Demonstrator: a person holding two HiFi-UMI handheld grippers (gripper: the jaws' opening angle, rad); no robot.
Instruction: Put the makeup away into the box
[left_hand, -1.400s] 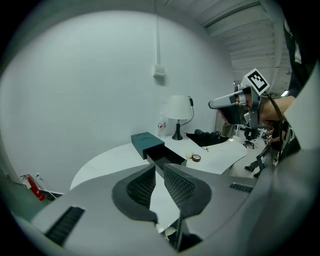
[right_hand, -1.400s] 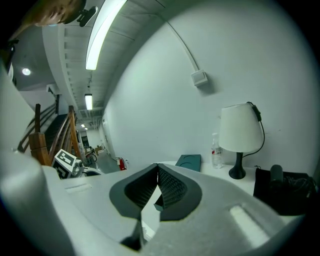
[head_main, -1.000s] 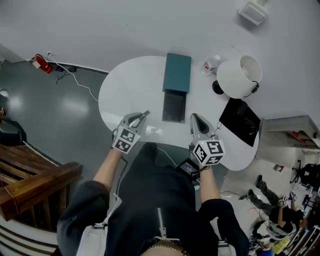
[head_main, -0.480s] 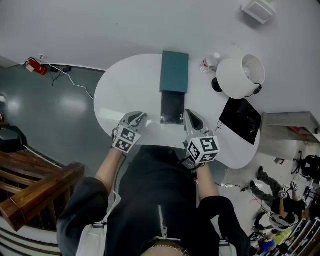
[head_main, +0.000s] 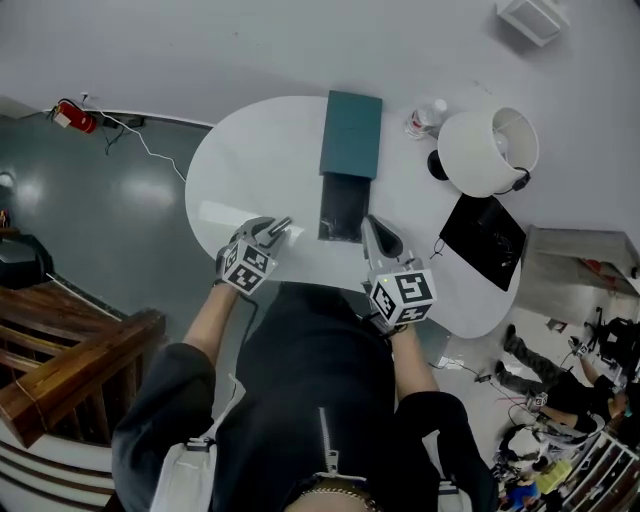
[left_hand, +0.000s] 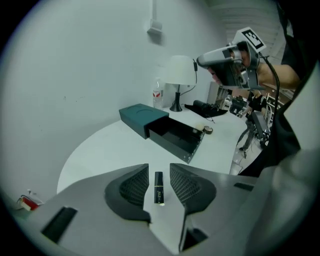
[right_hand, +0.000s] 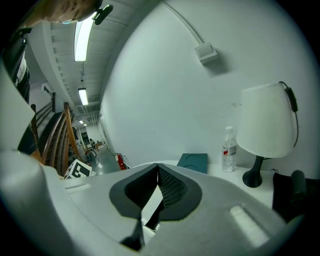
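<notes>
The teal box (left_hand: 142, 116) is being shown on the table (left_hand: 100, 150) with its black drawer (left_hand: 175, 136) pulled out. The left claw (left_hand: 159, 167) has just been opening; a black makeup tube (left_hand: 159, 187) is lying between its jaws, untouched. The right claw (right_hand: 158, 167) is being held closed, empty.

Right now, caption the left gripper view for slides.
Left tool, jaws just opened, straddles a black makeup tube short of the open box.

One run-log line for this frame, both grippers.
left gripper: jaws just opening, black makeup tube on table between them, ungripped | right gripper: shut, empty | box: drawer open
</notes>
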